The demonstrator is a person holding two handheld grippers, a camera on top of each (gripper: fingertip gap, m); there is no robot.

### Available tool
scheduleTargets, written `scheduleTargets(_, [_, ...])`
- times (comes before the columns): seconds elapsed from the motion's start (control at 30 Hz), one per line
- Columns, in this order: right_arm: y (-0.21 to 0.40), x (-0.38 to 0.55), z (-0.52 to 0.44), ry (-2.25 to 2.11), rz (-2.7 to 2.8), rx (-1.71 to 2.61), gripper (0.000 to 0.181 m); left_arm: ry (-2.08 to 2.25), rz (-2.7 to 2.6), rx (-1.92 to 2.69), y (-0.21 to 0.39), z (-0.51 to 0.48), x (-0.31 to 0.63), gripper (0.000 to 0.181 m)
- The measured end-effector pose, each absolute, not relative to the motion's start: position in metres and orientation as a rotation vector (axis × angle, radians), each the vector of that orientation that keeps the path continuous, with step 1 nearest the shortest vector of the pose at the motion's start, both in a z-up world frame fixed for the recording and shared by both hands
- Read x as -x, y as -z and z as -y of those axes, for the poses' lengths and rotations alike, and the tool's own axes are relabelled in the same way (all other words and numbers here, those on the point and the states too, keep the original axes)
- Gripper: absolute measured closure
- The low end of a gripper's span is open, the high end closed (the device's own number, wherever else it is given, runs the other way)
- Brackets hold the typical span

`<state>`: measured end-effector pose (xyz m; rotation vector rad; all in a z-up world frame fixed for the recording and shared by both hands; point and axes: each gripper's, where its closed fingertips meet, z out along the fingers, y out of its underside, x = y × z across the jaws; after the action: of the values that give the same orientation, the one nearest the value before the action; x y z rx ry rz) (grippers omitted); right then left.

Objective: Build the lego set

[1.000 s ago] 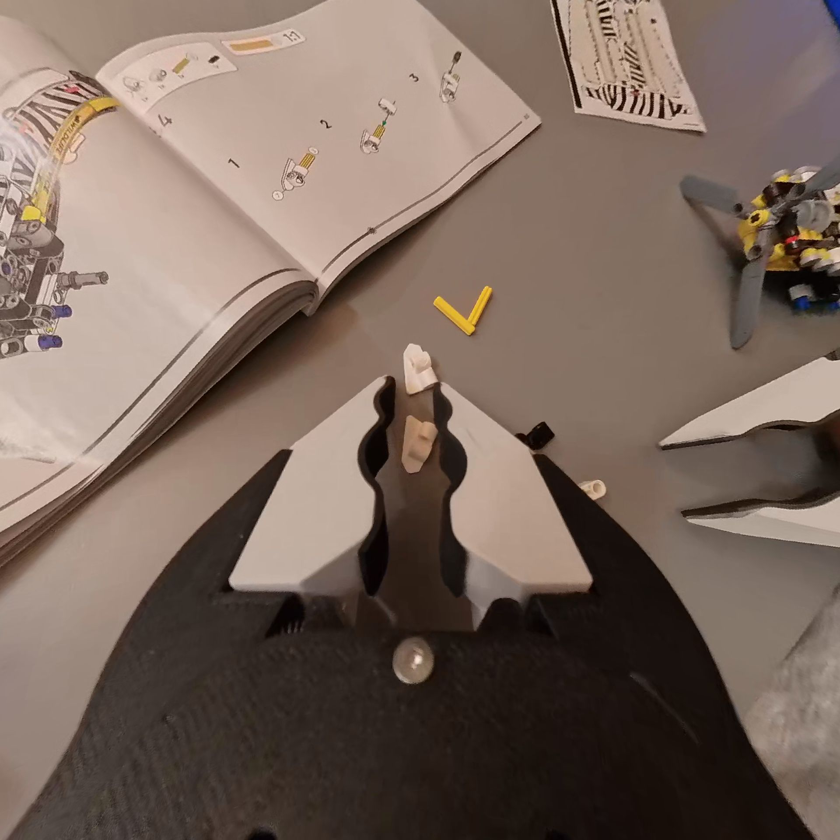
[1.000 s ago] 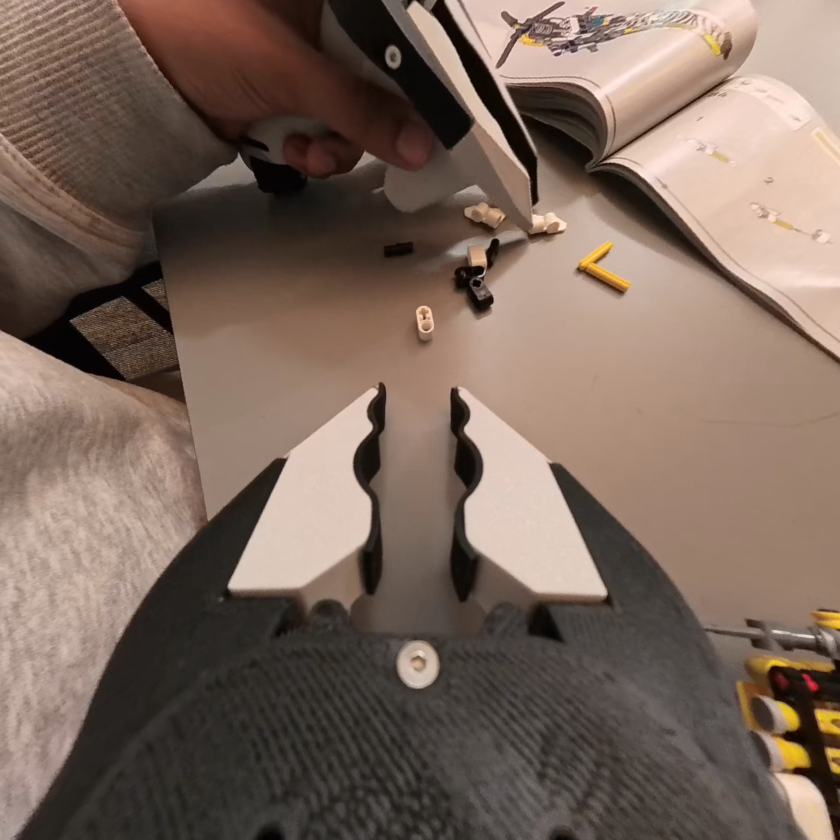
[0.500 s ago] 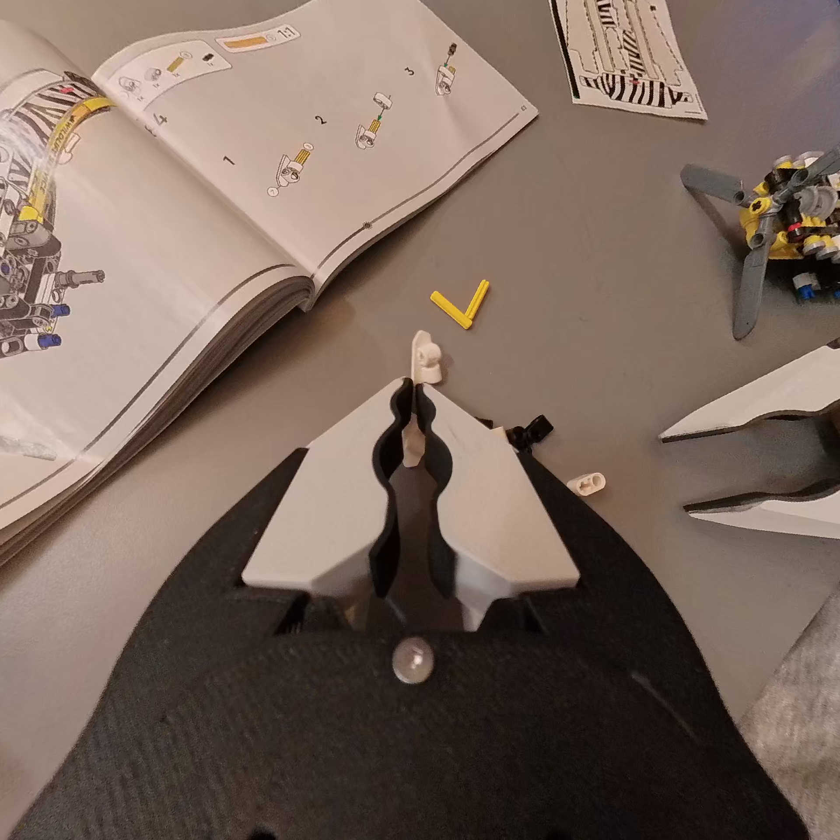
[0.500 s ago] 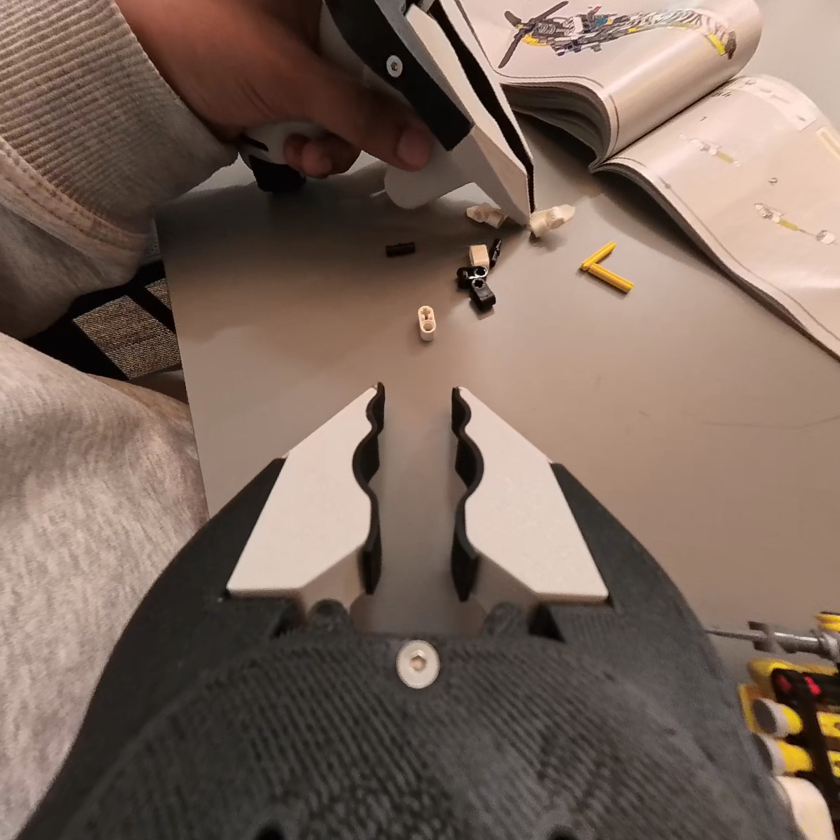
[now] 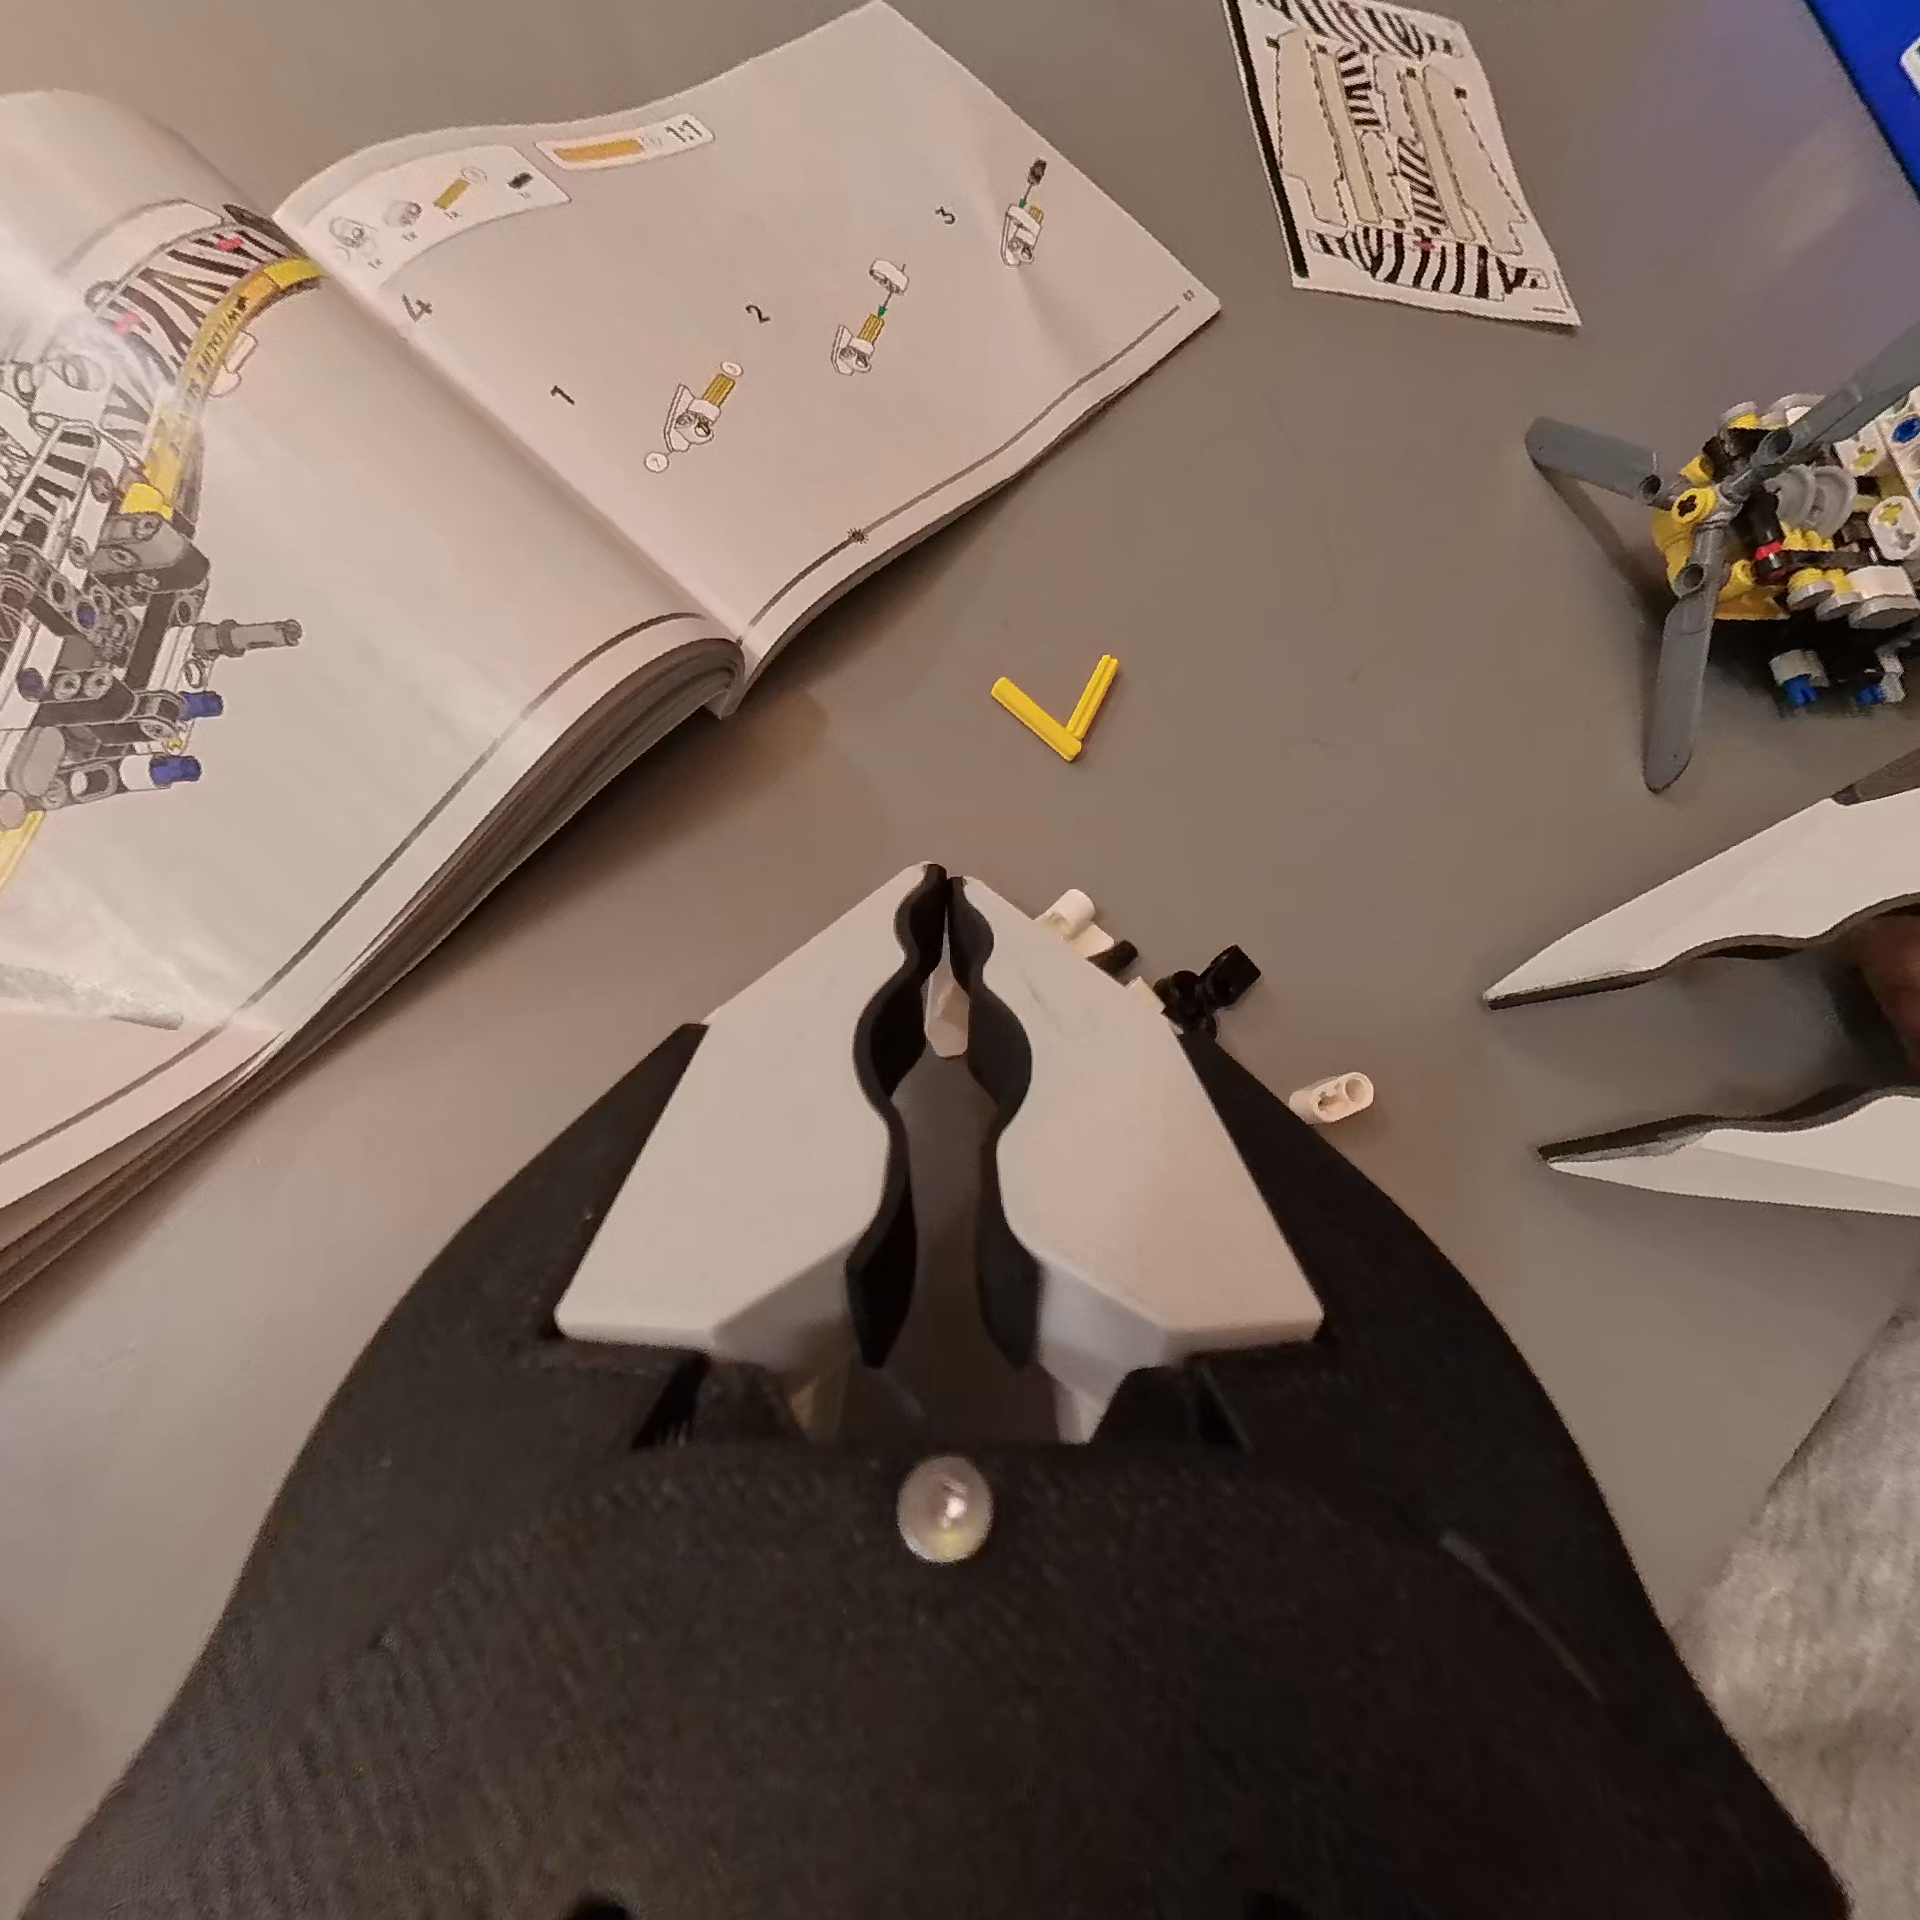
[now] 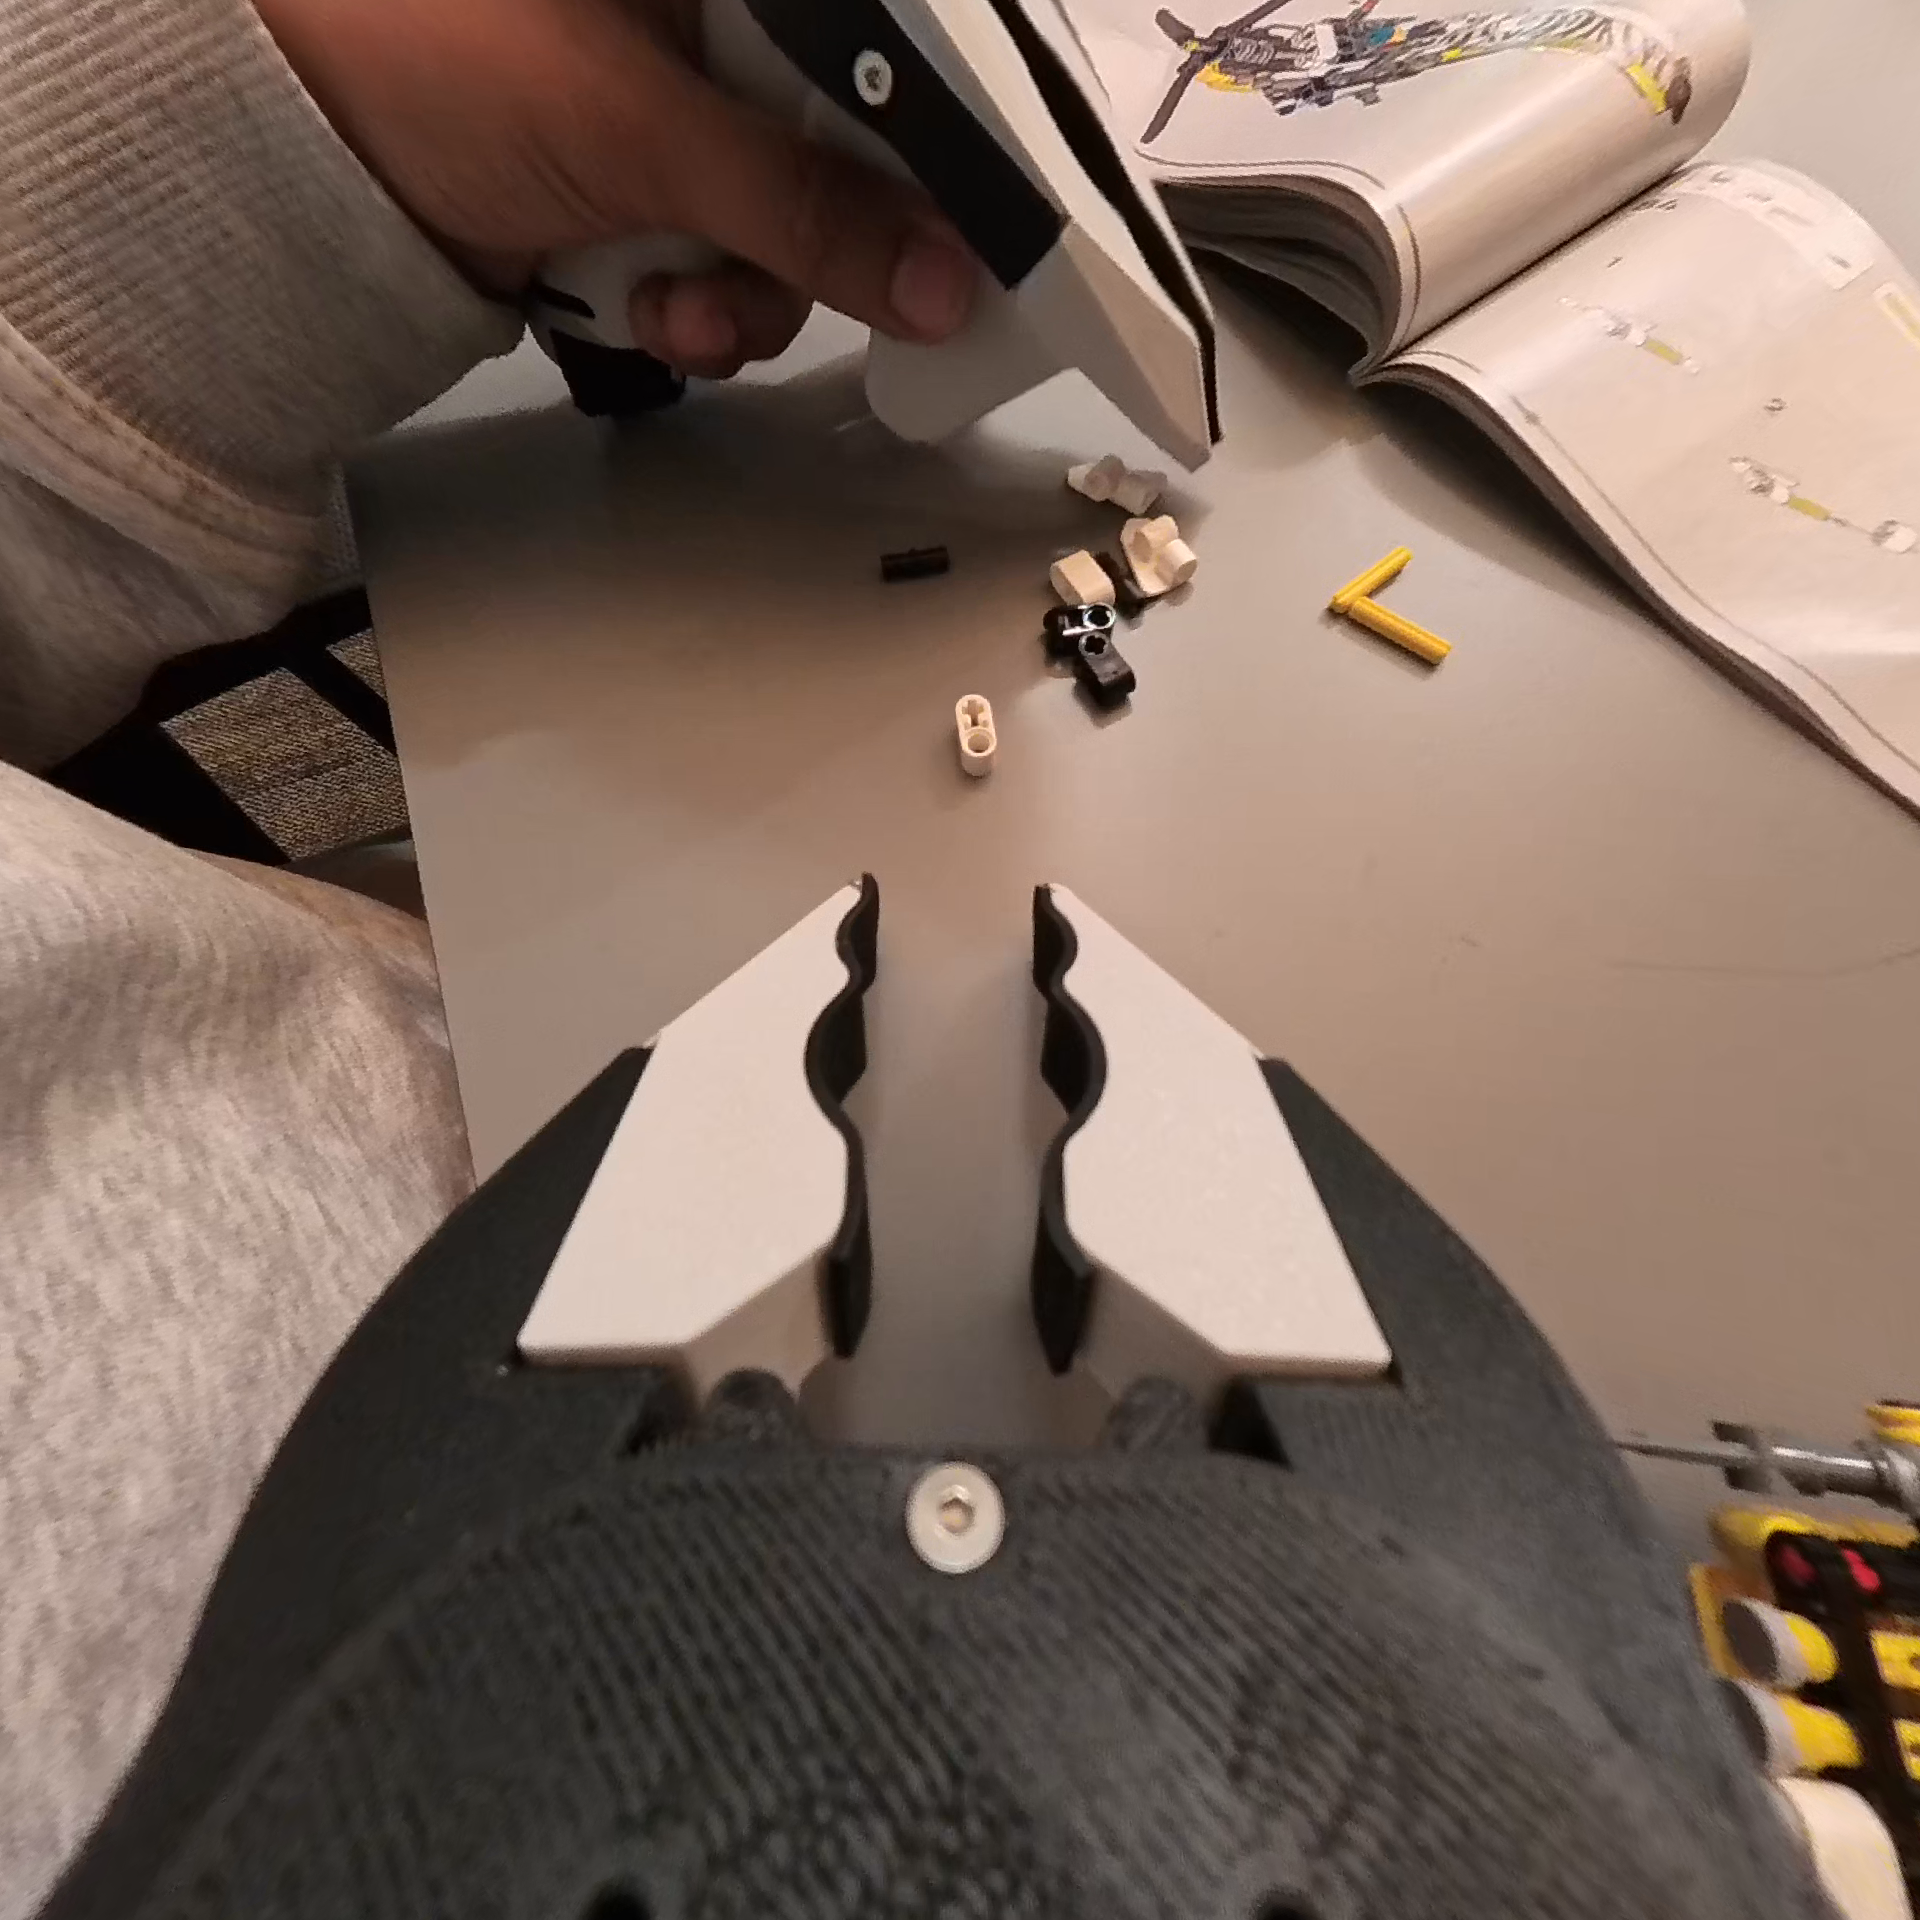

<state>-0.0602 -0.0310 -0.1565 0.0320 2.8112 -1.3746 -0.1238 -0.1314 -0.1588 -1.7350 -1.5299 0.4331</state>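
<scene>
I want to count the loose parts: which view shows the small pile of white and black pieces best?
The right wrist view: the pile lies in the open, each piece separate. In the left wrist view the left tongs cover most of the pile; only a few pieces show beside them.

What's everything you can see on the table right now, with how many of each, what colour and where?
Instruction booklet: one, white pages, lying open at the table's far side.
Sticker sheet: one, black-and-white striped, beyond the booklet.
Part-built model: one, yellow, black and white with grey blades, beside the right tool.
Yellow axles: two, forming a V, near the booklet.
White pieces: four, three clustered under the left tool, one apart.
Black pieces: at least three, in the cluster, with one pin apart.
Table: one, grey.
Hand: one, beige sleeve, holding the left tool.
Left tool: white and black, tips together.
Right tool: white and black, open, empty.
</scene>
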Motion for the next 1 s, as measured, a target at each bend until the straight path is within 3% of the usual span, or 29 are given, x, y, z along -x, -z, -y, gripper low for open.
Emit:
scheduleTargets(0.23, [0.157,0.06,0.031,1.37,-2.813,-0.029,0.153,-0.417,1.435,1.765,0.15,0.123,0.119,0.18])
scheduleTargets(0.43, [0.157,0.06,0.031,1.373,-2.814,-0.027,0.153,-0.353,1.41,1.841,0.157,0.113,0.116,0.166])
scheduleTargets(0.63, [0.156,0.06,0.031,1.38,-2.812,-0.029,0.153,-0.327,1.423,1.874,0.163,0.108,0.116,0.175])
scheduleTargets(0.83, [0.15,0.065,0.032,1.45,-2.804,-0.062,0.152,-0.237,1.38,1.508,0.122,0.098,0.126,0.176])
scheduleTargets(1.0, [0.112,0.082,0.037,1.742,-2.66,-0.185,0.14,-0.018,1.25,1.304,0.094,0.068,0.118,0.181])
